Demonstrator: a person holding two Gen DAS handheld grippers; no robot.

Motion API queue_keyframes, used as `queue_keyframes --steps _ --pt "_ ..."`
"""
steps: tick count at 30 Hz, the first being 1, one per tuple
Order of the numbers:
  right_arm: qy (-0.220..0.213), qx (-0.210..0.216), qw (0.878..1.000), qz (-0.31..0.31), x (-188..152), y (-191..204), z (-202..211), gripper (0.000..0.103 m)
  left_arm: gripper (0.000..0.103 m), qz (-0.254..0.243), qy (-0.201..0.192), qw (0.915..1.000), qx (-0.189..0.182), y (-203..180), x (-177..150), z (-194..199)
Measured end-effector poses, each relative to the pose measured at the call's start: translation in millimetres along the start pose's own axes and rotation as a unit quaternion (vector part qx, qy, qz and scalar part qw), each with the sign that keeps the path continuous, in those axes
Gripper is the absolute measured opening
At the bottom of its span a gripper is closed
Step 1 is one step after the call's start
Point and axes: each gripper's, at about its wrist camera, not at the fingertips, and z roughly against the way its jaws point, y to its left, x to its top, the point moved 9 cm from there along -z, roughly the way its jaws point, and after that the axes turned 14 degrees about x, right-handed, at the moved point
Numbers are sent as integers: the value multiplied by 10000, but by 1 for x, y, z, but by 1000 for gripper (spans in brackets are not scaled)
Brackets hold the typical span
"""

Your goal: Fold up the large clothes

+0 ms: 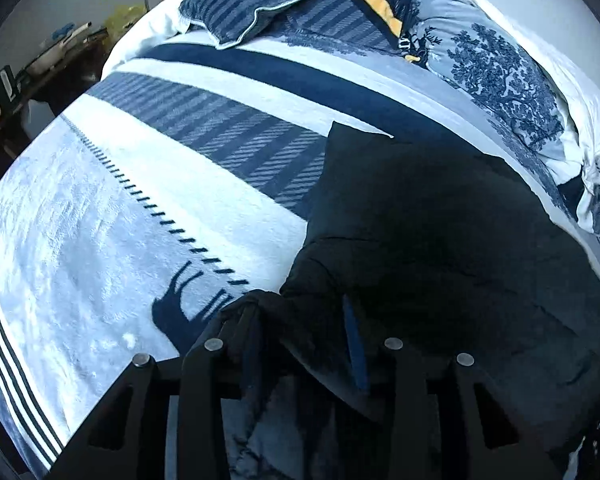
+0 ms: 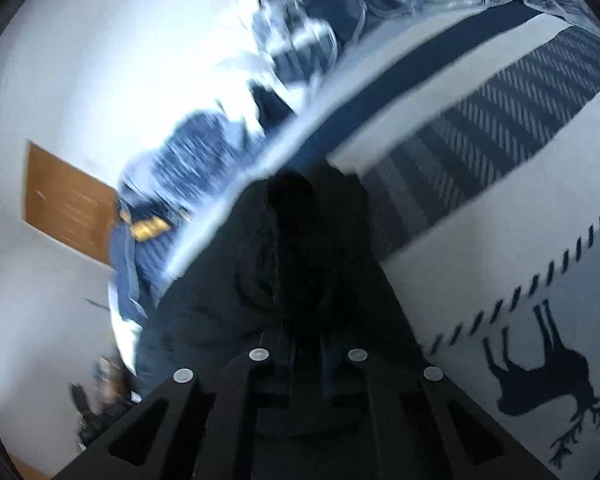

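A large dark garment (image 1: 440,240) lies spread on the bed, on a white and blue blanket (image 1: 140,220). In the left wrist view my left gripper (image 1: 300,312) is at the garment's near edge. Dark cloth is bunched over its left finger (image 1: 248,316) and runs across to the blue pad (image 1: 356,344), so it is shut on the fabric. In the blurred right wrist view the dark garment (image 2: 300,240) rises in a rumpled fold straight ahead. My right gripper (image 2: 304,332) has its fingers close together, with dark cloth pinched between them.
A striped pillow (image 1: 260,0) and a rumpled tree-print duvet (image 1: 500,72) sit at the far side of the bed. A cluttered desk (image 1: 40,64) stands beyond the bed's left edge. The blanket (image 2: 500,220) carries a deer figure (image 2: 540,372). A wooden panel (image 2: 68,212) hangs on the wall.
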Motion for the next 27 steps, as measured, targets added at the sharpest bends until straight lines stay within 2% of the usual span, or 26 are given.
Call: queue_keyframes --steps 4,6,8,9,10,11,13,17,19,22,27 --pt "223 -84 9997 -7 -3 -5 -5 11 41 -136 -238 9993 -235 13 -7 22" --pt "124 79 9998 -146 0 -3 1 16 48 -130 -392 9983 -421 28 -14 47" --pt "-35 221 9997 -130 0 4 16 40 63 -80 -643 9964 -547 46 -22 73" --pt "-244 327 9992 -45 0 10 29 67 72 -61 -839 9947 -592 62 -31 93" --pt "-463 418 9980 70 -1 18 43 80 74 -36 -961 9935 -612 75 -40 107" --pt "-589 466 9969 246 -7 27 58 80 75 -23 -1067 9923 -630 89 -51 121" --pt "-579 535 9957 486 -25 38 77 80 77 -48 -1168 9912 -613 110 -77 141" --pt "-413 487 9951 750 -95 45 123 80 78 -85 -1245 9895 -723 142 -143 171" --pt "-272 427 9957 774 -129 47 142 80 83 -127 -1316 9882 -774 150 -170 179" --pt "-97 217 9945 1016 -176 55 170 80 86 -197 -1237 9899 -663 167 -212 166" --pt "124 -267 9889 1457 -227 53 204 80 86 -192 -816 9949 -565 180 -239 133"
